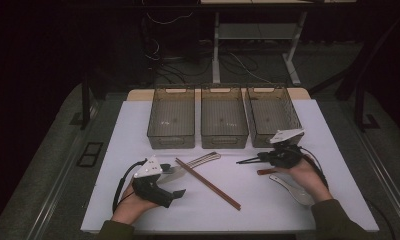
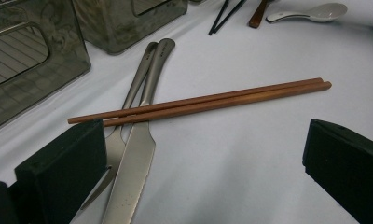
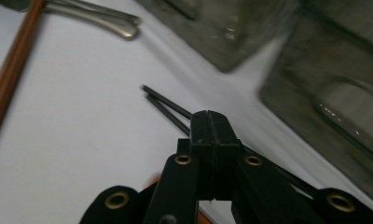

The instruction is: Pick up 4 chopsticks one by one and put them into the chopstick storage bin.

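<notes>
Black chopsticks [image 3: 168, 108] between right gripper's [image 3: 211, 122] closed jaws.

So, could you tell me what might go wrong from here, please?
1. The right claw is shut with the black chopsticks running beneath it. Whether it grips both is unclear, so one could slip out on lifting.
2. The brown chopsticks lie across the knife and fork. If the open left claw grabs any of them, the others may shift or roll.
</notes>
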`<state>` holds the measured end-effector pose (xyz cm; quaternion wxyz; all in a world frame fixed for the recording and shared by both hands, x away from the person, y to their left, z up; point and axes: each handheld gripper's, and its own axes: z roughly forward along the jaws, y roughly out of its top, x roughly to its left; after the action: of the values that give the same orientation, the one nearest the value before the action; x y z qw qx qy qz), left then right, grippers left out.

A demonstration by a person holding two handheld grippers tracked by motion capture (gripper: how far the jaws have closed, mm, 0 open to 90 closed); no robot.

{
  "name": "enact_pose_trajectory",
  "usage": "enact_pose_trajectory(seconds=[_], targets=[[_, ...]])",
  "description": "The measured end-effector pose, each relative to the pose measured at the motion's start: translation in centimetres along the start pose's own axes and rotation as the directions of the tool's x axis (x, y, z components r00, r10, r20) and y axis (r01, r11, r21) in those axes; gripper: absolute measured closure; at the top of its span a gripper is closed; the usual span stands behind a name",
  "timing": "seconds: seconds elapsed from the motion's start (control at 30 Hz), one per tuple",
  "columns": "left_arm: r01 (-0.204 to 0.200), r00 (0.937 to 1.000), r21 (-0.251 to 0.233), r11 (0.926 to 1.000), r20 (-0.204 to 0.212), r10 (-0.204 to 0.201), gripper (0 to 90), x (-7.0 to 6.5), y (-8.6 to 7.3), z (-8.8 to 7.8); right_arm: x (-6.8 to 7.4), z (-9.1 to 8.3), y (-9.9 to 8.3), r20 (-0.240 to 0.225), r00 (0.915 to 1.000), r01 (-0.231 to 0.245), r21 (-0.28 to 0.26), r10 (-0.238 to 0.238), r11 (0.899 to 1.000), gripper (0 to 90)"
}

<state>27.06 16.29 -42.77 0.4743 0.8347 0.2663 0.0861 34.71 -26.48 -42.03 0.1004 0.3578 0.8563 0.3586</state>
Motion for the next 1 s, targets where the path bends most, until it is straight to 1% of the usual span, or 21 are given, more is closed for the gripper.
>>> enact_pose_trajectory(seconds=[0.1, 0.13, 0.17, 0.2, 0.27, 0.3, 0.33, 0.37, 0.4, 0.47, 0.5, 0.53, 0.57, 0.6, 0.63, 0.67, 0.7, 0.73, 0.77, 0.9, 1.0], targets=[[0.0, 1.0, 0.0, 1.0, -0.001, 0.0, 0.0, 0.0, 0.0, 0.0, -1.9, -1.5, -1.0, 0.043, 0.9981, -0.044, -0.008, 0.045, 0.999, 89.2], [0.001, 1.0, -0.001, 1.0, -0.001, -0.001, 0.0, 0.0, 0.0, 0.0, -2.6, -2.1, -1.5, 0.058, 0.996, -0.068, -0.014, 0.068, 0.998, 89.2], [0.002, 1.0, 0.0, 1.0, -0.002, -0.002, 0.0, 0.0, 0.0, 0.0, -2.6, -2.1, -1.5, 0.058, 0.996, -0.068, -0.014, 0.068, 0.998, 89.2], [0.003, 1.0, 0.001, 1.0, -0.001, -0.003, 0.0, 0.1, 0.0, 0.0, -3.8, -3.1, -2.3, 0.084, 0.9914, -0.099, -0.022, 0.1, 0.995, 89.2], [0.003, 1.0, 0.006, 1.0, 0.0, -0.003, 0.0, 0.1, -0.1, 0.0, -4.7, -4.1, -3.0, 0.11, 0.9858, -0.125, -0.024, 0.127, 0.992, 89.2], [0.003, 1.0, 0.007, 1.0, 0.0, -0.003, 0.0, 0.1, -0.1, 0.0, -4.7, -4.1, -3.0, 0.11, 0.9858, -0.125, -0.024, 0.127, 0.992, 89.2], [0.005, 1.0, 0.008, 1.0, -0.001, -0.005, 0.0, 0.1, -0.1, 0.0, -5.6, -5.0, -3.7, 0.134, 0.978, -0.157, -0.031, 0.16, 0.987, 89.2], [0.006, 1.0, 0.008, 1.0, -0.001, -0.006, 0.0, 0.1, -0.1, 0.0, -5.6, -5.0, -3.7, 0.134, 0.978, -0.157, -0.031, 0.16, 0.987, 89.2], [0.007, 1.0, 0.009, 0.9999, -0.001, -0.007, 0.0, 0.1, -0.1, 0.0, -6.5, -5.7, -4.4, 0.155, 0.972, -0.174, -0.03, 0.177, 0.984, 89.2], [0.008, 1.0, 0.008, 0.9999, -0.002, -0.008, 0.0, 0.1, -0.1, 0.0, -7.3, -6.2, -4.9, 0.173, 0.9658, -0.19, -0.032, 0.193, 0.981, 89.2], [0.008, 1.0, 0.008, 0.9999, -0.003, -0.008, 0.0, 0.1, -0.1, 0.0, -7.3, -6.2, -4.9, 0.173, 0.9658, -0.19, -0.032, 0.193, 0.981, 89.2], [0.007, 1.0, 0.009, 0.9999, -0.003, -0.006, 0.0, 0.2, -0.1, 0.0, -8.1, -6.6, -5.3, 0.189, 0.9597, -0.205, -0.035, 0.208, 0.978, 89.2], [0.006, 1.0, 0.009, 0.9999, -0.004, -0.006, 0.0, 0.2, -0.1, 0.0, -8.5, -6.7, -5.5, 0.198, 0.9563, -0.212, -0.036, 0.215, 0.977, 89.2], [0.008, 1.0, 0.006, 1.0, -0.004, -0.008, 0.0, 0.2, -0.1, 0.0, -8.5, -6.7, -5.5, 0.198, 0.9563, -0.212, -0.036, 0.215, 0.977, 89.2], [0.009, 1.0, 0.005, 1.0, -0.004, -0.009, 0.0, 0.3, -0.2, 0.1, -9.2, -6.7, -5.6, 0.215, 0.951, -0.221, -0.029, 0.222, 0.975, 89.2], [0.009, 0.9999, 0.005, 0.9999, -0.005, -0.009, 0.0, 0.3, -0.2, 0.1, -9.5, -6.6, -5.6, 0.221, 0.9472, -0.232, -0.03, 0.233, 0.972, 89.2], [0.007, 1.0, 0.008, 0.9999, -0.006, -0.007, 0.0, 0.3, -0.2, 0.1, -9.5, -6.6, -5.6, 0.221, 0.9472, -0.232, -0.03, 0.233, 0.972, 89.2], [0.008, 1.0, 0.008, 0.9999, -0.005, -0.008, 0.0, 0.3, -0.2, 0.1, -10.2, -6.5, -5.5, 0.234, 0.9405, -0.246, -0.029, 0.246, 0.969, 89.2], [0.008, 1.0, 0.01, 0.9999, -0.006, -0.008, 0.0, 0.3, -0.2, 0.1, -10.2, -6.5, -5.5, 0.234, 0.9405, -0.246, -0.029, 0.246, 0.969, 89.2], [0.006, 1.0, 0.01, 0.9999, -0.005, -0.005, 0.0, 0.3, -0.2, 0.1, -11.2, -5.9, -4.9, 0.246, 0.9326, -0.265, -0.03, 0.264, 0.964, 89.2], [0.007, 1.0, 0.007, 1.0, -0.005, -0.007, 0.0, 0.3, -0.2, 0.0, -12.0, -5.1, -4.6, 0.247, 0.9255, -0.291, -0.024, 0.287, 0.957, 89.3]])
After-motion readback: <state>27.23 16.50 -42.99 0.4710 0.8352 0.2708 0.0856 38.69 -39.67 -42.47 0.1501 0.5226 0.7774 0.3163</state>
